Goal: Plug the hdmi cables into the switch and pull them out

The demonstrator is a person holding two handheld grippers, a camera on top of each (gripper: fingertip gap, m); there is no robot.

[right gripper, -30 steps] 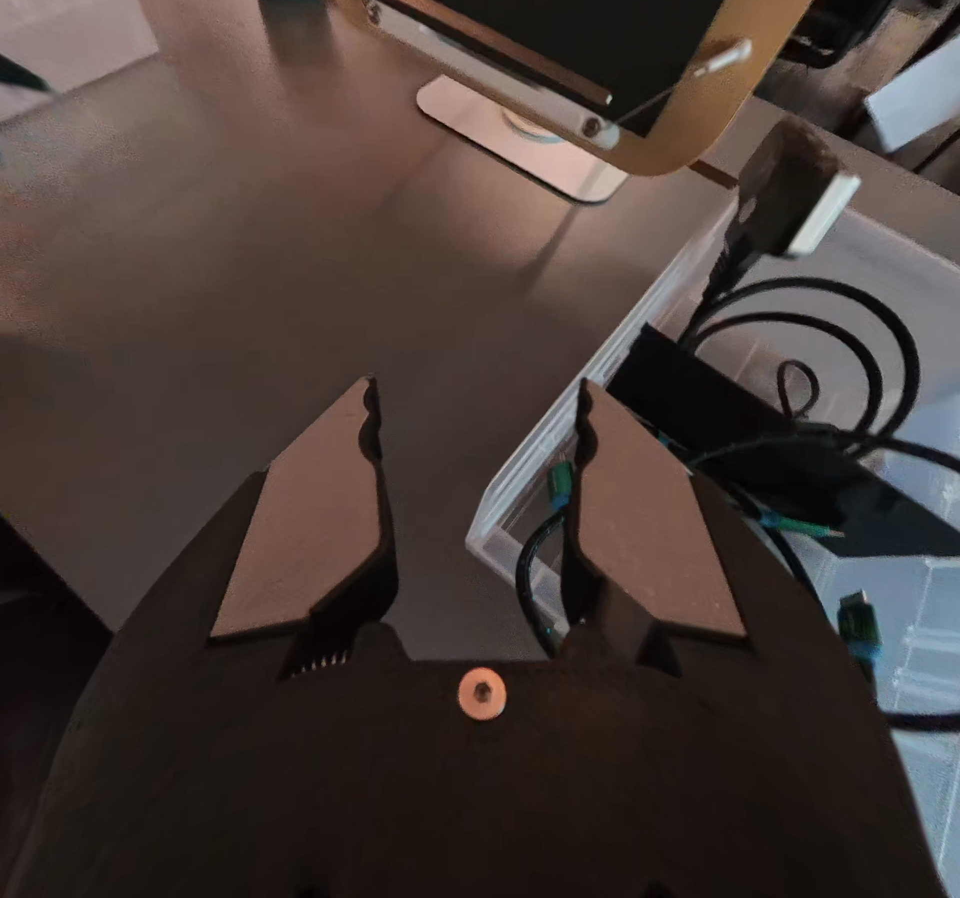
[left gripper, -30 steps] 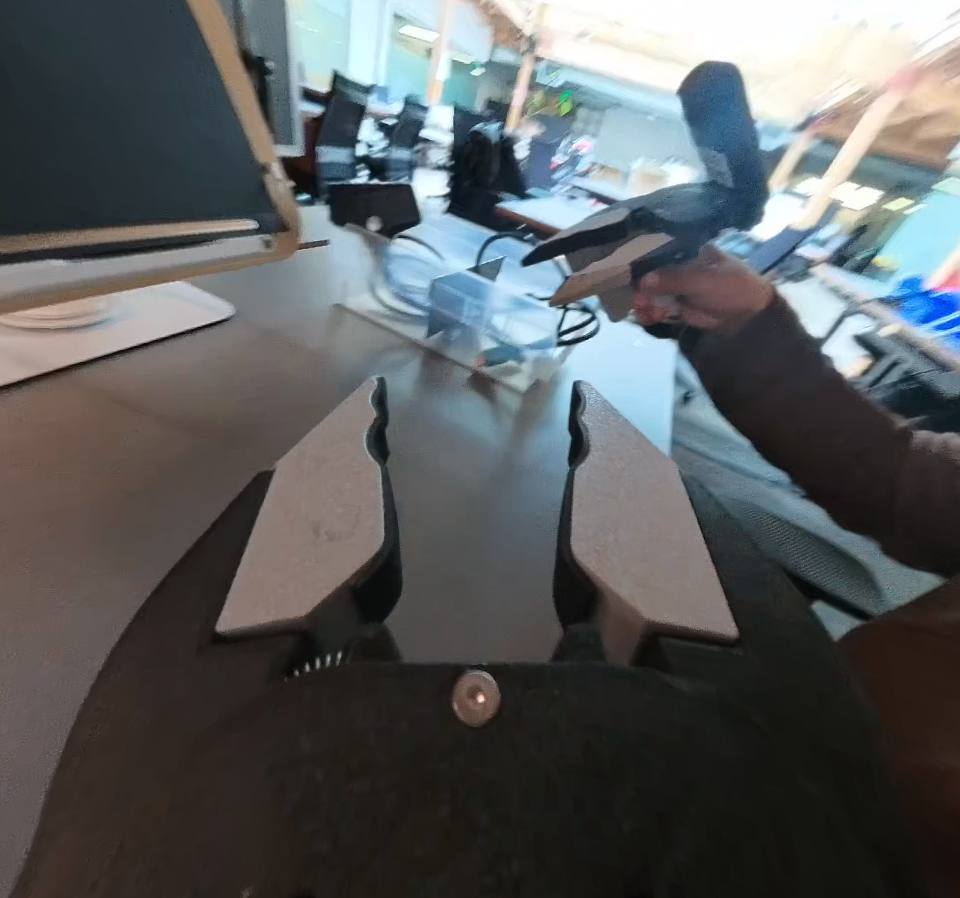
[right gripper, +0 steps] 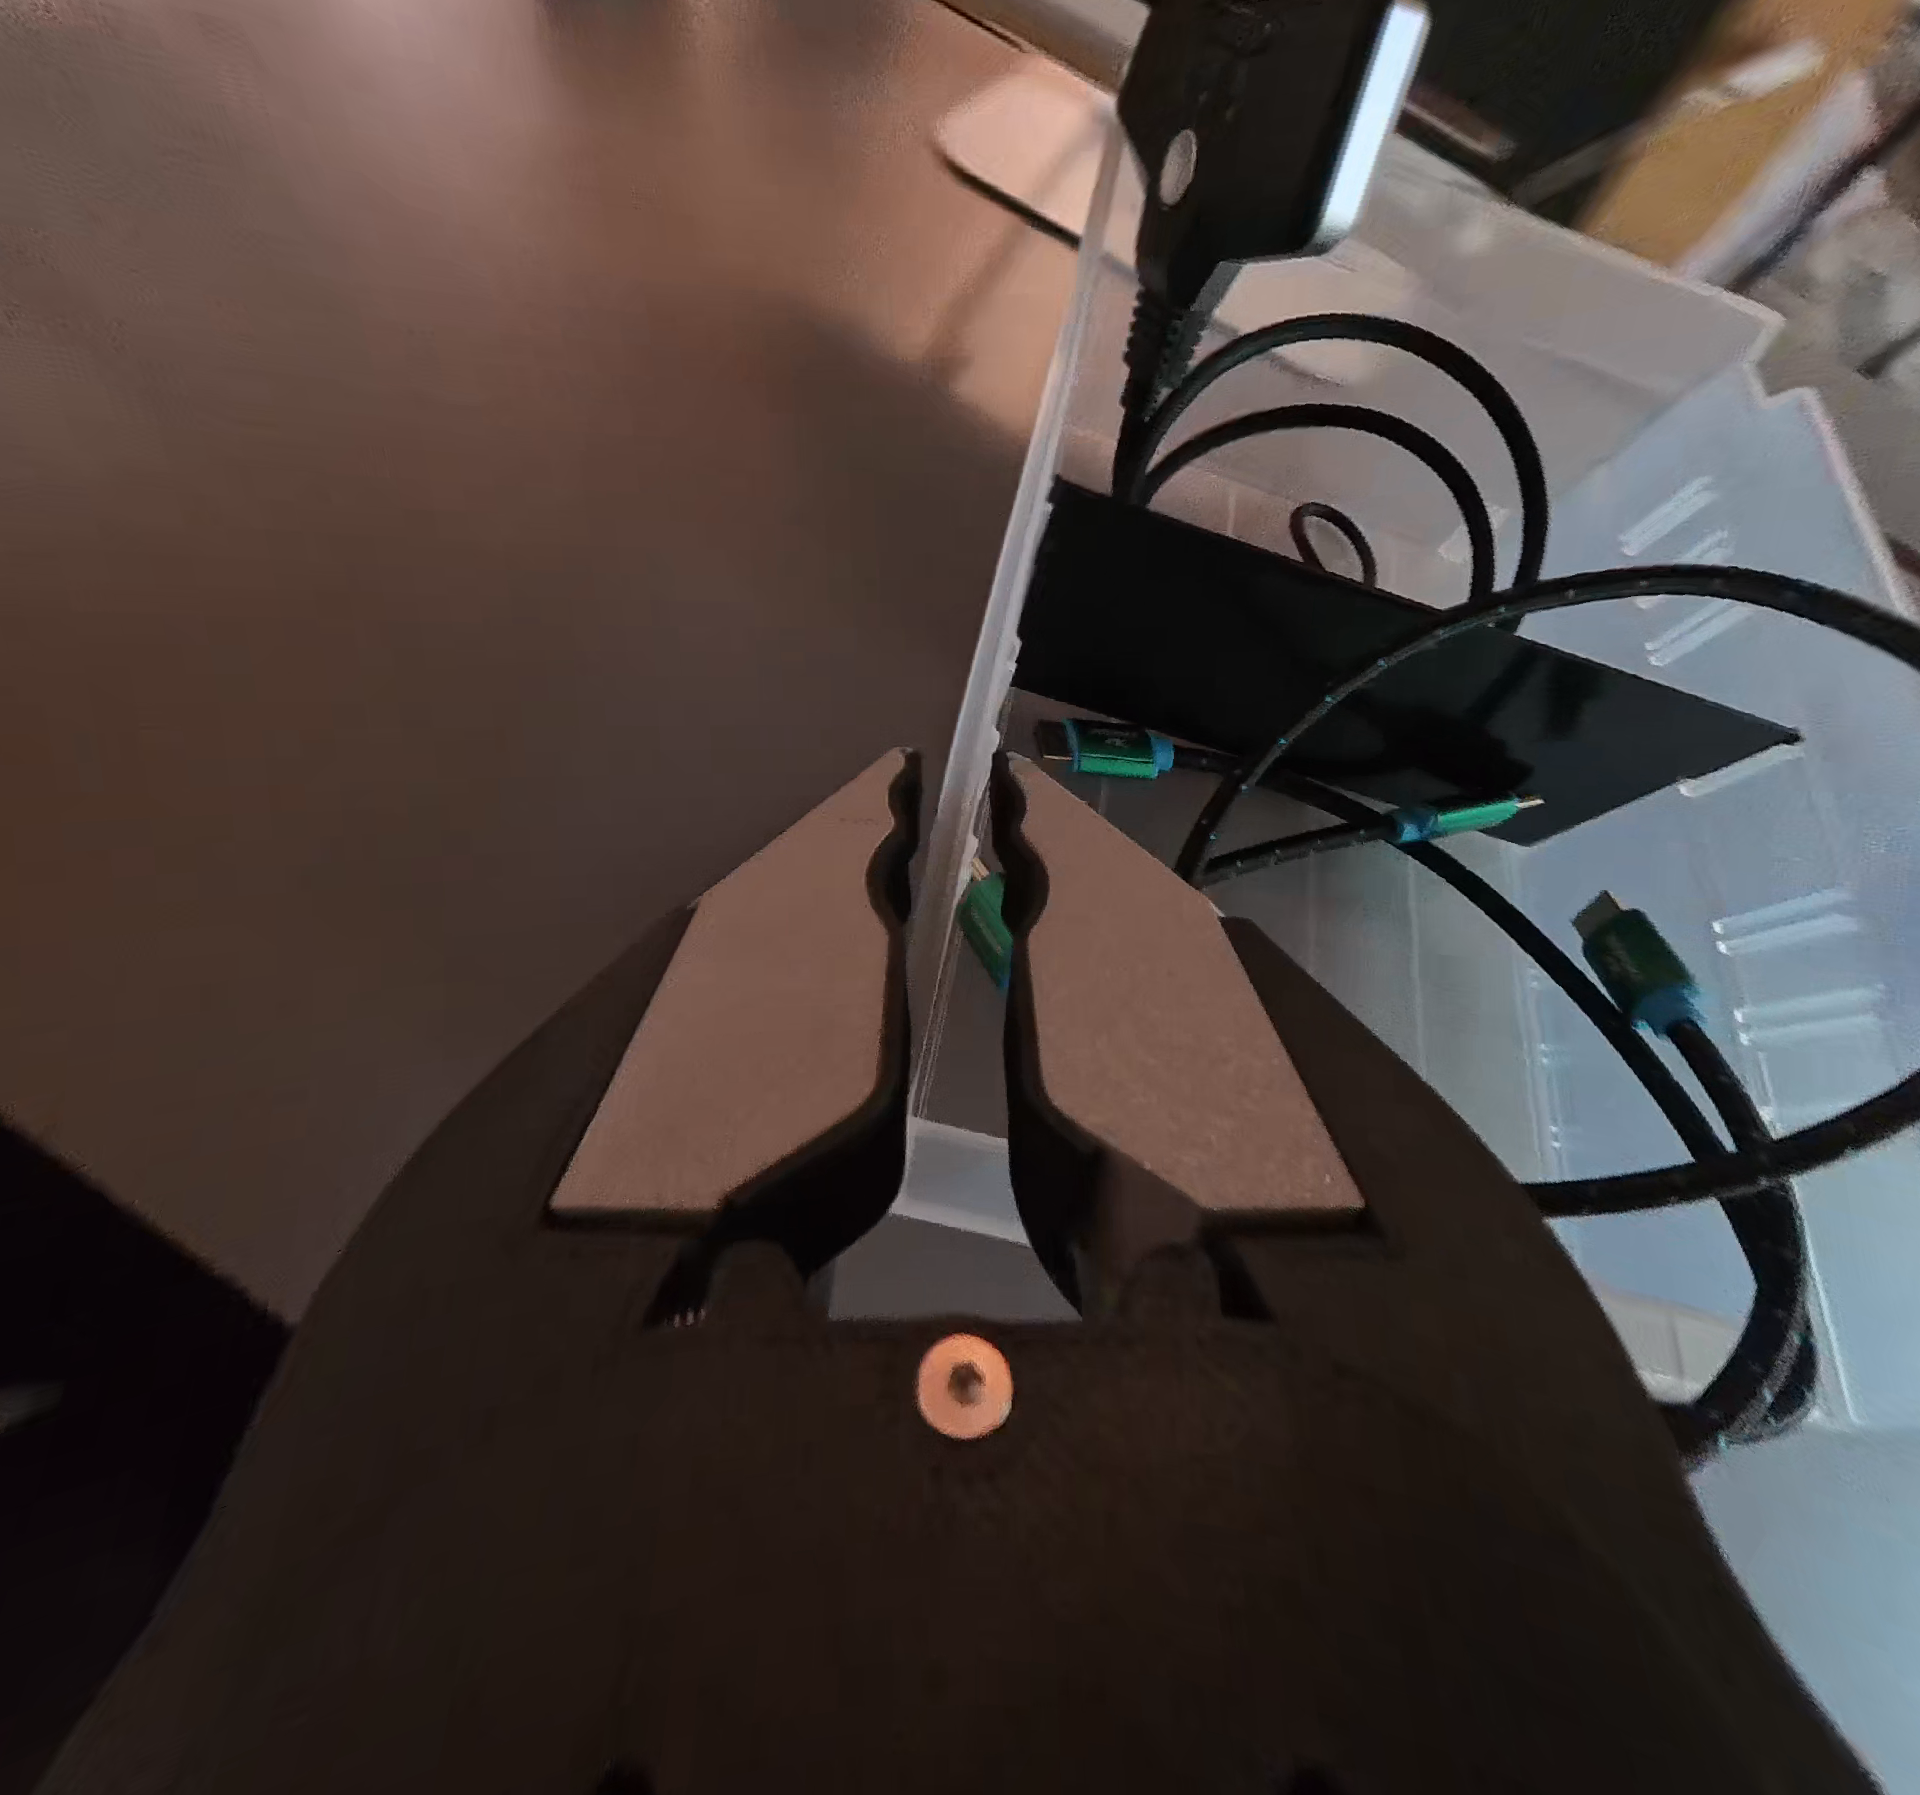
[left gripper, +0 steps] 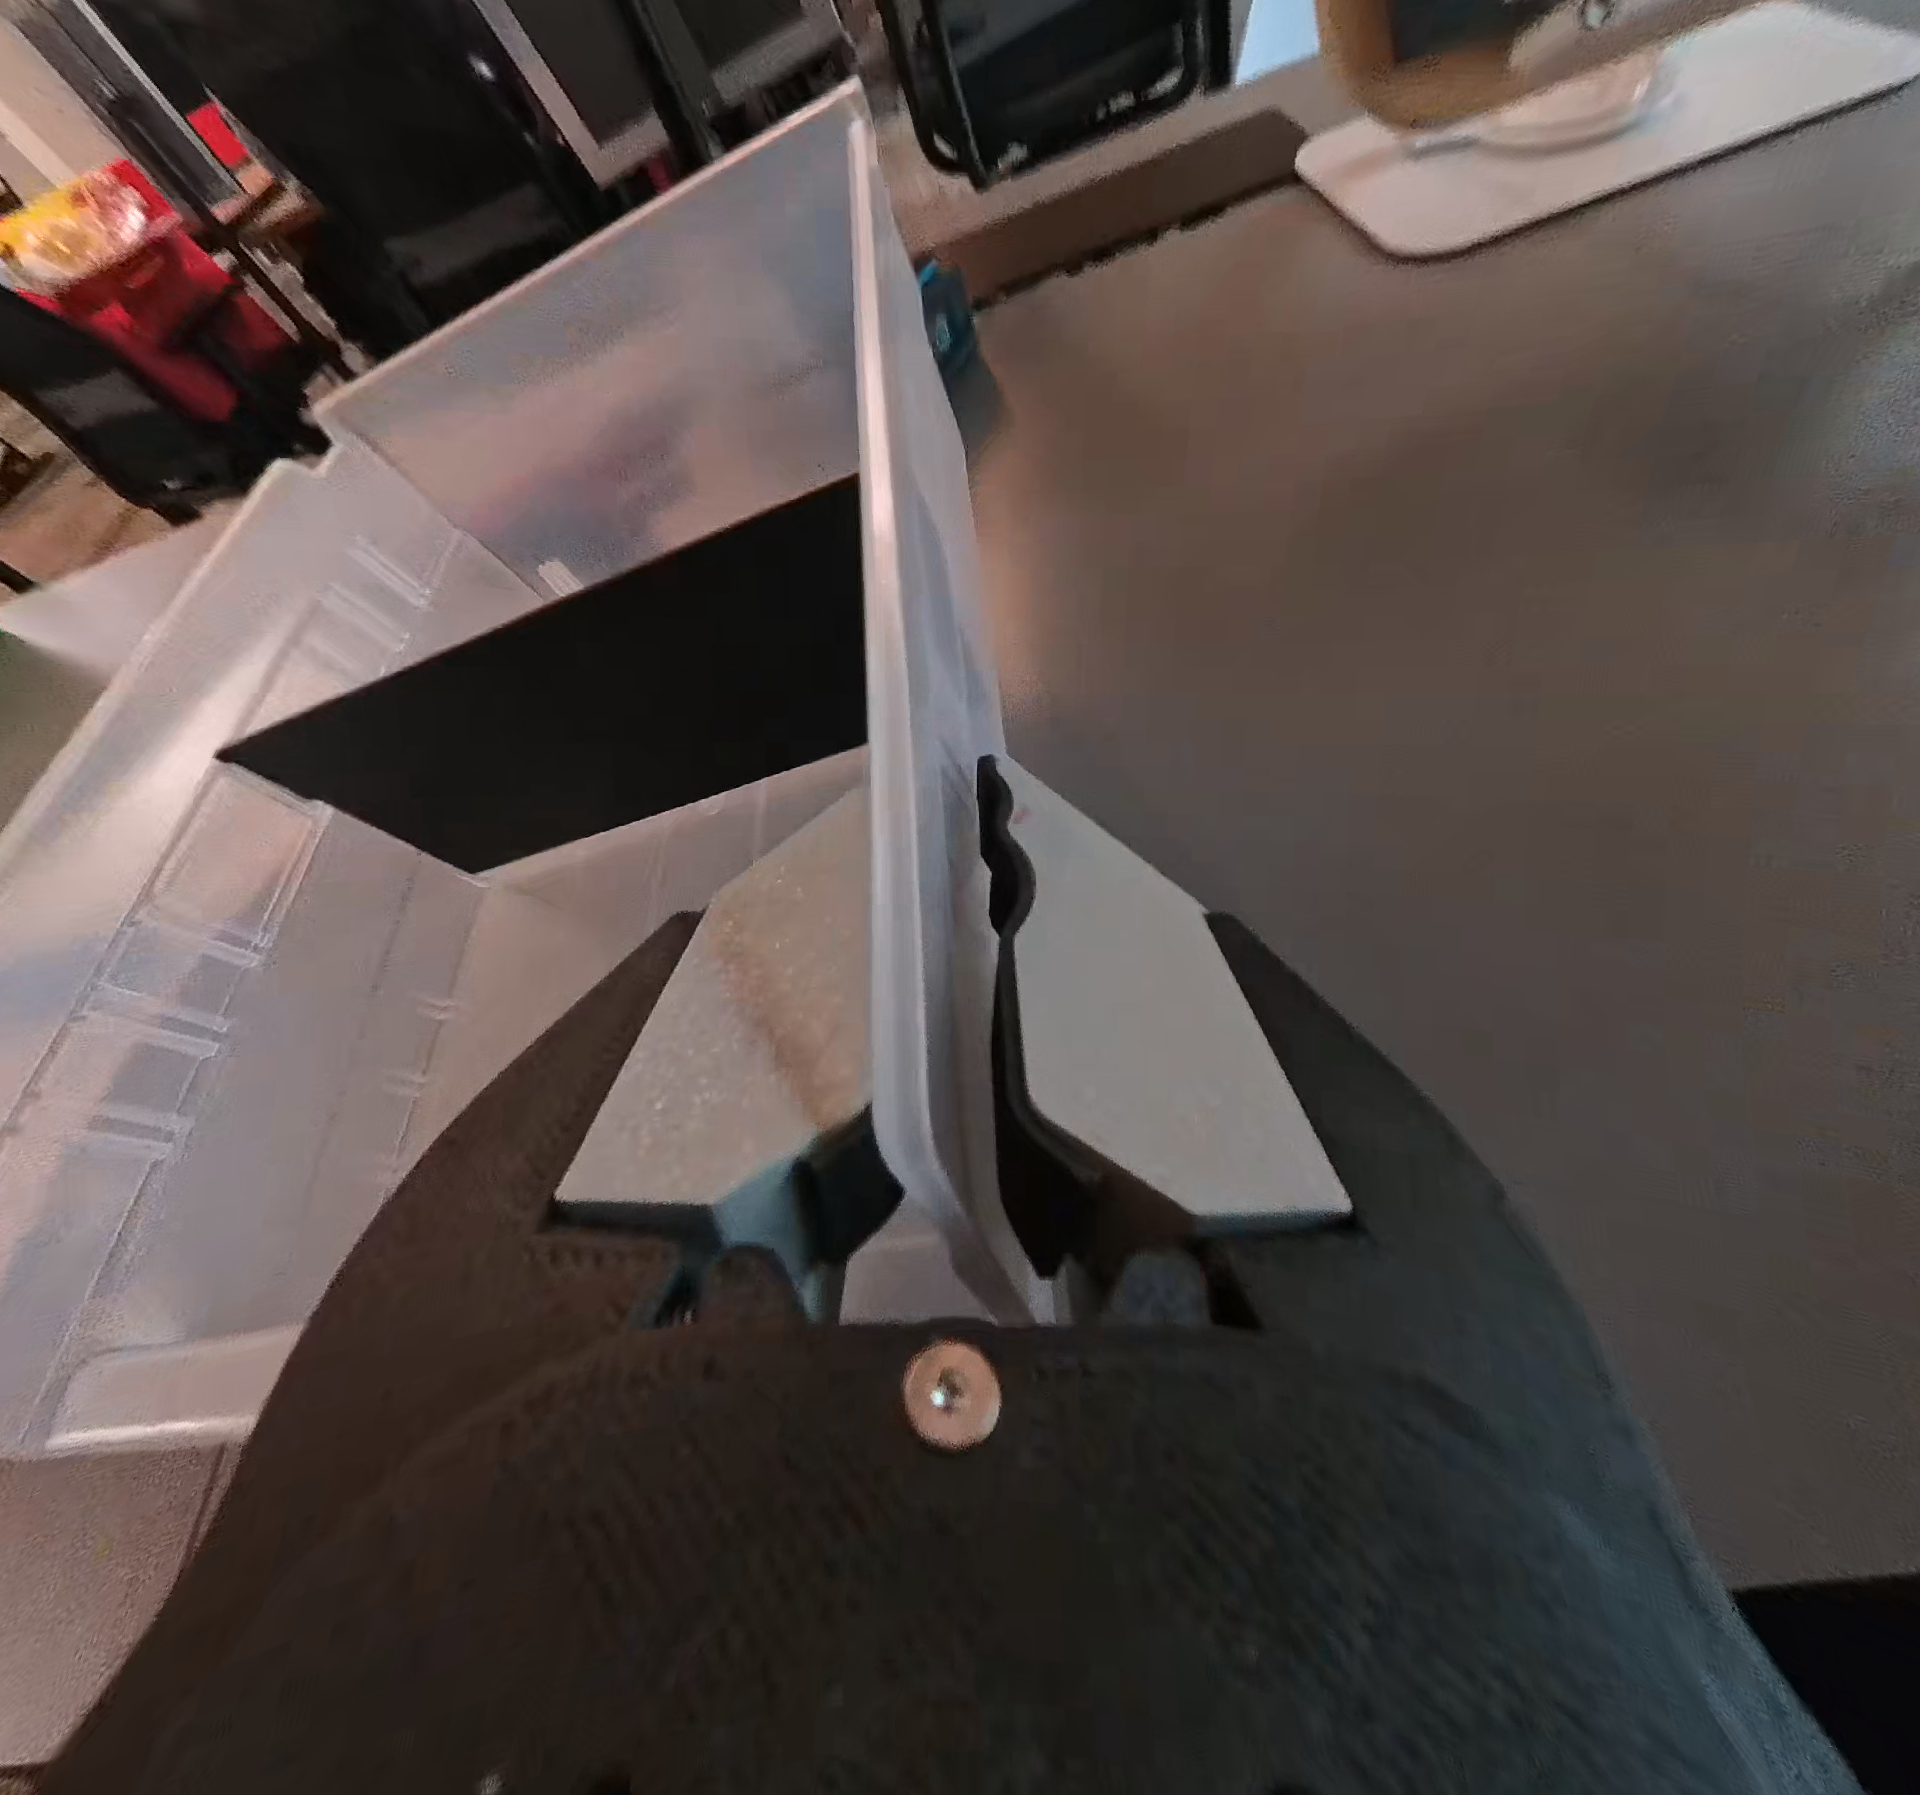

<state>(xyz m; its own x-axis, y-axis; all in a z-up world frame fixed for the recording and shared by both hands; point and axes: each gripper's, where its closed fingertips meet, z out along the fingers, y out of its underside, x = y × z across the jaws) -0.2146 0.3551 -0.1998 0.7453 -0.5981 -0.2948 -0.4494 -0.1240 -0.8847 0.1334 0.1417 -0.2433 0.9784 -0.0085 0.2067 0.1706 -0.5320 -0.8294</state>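
Two matching grippers – left gripper [left gripper: 925,810], right gripper [right gripper: 956,789] – show black, ridged printed bodies, grey wedge-shaped fingers with wavy black pad edges, and one silver screw at six o'clock.

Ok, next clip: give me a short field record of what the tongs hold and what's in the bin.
left tongs: closed on clear bin wall, one finger inside, one outside
right tongs: closed on clear bin wall
bin contents: black switch, braided black cables with green plugs
plugs: at least three lie loose
surface: brown table
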